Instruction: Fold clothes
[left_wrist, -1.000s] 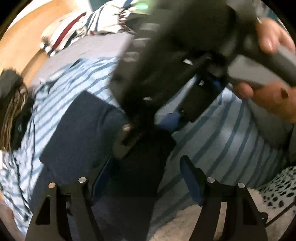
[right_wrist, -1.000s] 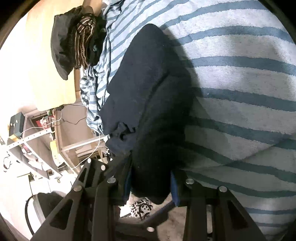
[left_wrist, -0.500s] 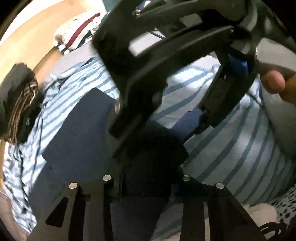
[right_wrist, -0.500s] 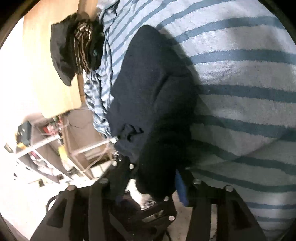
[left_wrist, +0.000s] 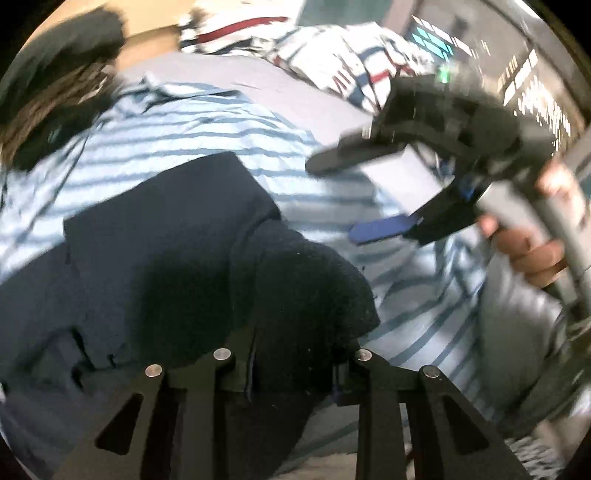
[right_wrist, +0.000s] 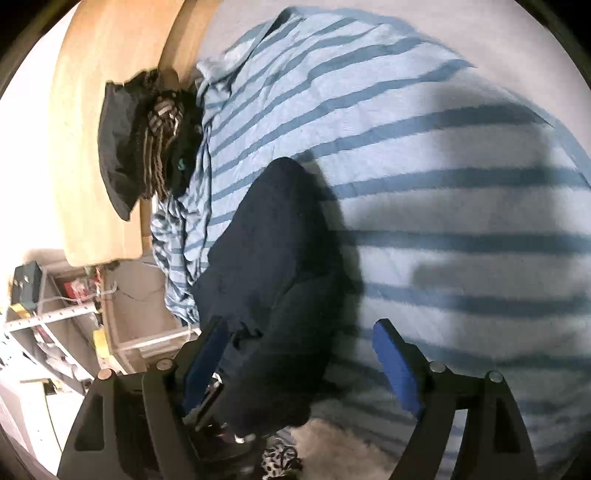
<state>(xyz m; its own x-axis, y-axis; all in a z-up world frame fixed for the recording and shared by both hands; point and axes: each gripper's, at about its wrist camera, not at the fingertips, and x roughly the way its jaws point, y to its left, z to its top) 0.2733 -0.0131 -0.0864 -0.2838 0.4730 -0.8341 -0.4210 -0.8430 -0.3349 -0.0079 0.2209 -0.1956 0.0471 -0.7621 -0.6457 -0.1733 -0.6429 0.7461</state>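
Observation:
A dark navy garment (left_wrist: 155, 229) lies partly folded on a light blue striped cloth (left_wrist: 207, 122) on a bed. My left gripper (left_wrist: 291, 365) is shut on the garment's thick near fold, which hides its pads. In the left wrist view my right gripper (left_wrist: 369, 192) hovers at the upper right, a hand (left_wrist: 528, 251) on its handle, one blue pad showing. In the right wrist view, the right gripper (right_wrist: 301, 358) has its jaws opening wide. The navy garment (right_wrist: 280, 236) runs between its blue pads (right_wrist: 395, 369), which do not press on it, over the striped cloth (right_wrist: 424, 147).
A dark heap of clothes (right_wrist: 147, 140) lies against a wooden board (right_wrist: 85, 110) at the bed's far side. White clothes with red and navy stripes (left_wrist: 332, 55) are piled at the back. Cluttered shelves (right_wrist: 48, 314) stand beside the bed, and a spotted fluffy cloth (right_wrist: 280, 458) lies near.
My left gripper went from open to shut on the navy fold. My right gripper let go of that fold, spread wide and drew back from it.

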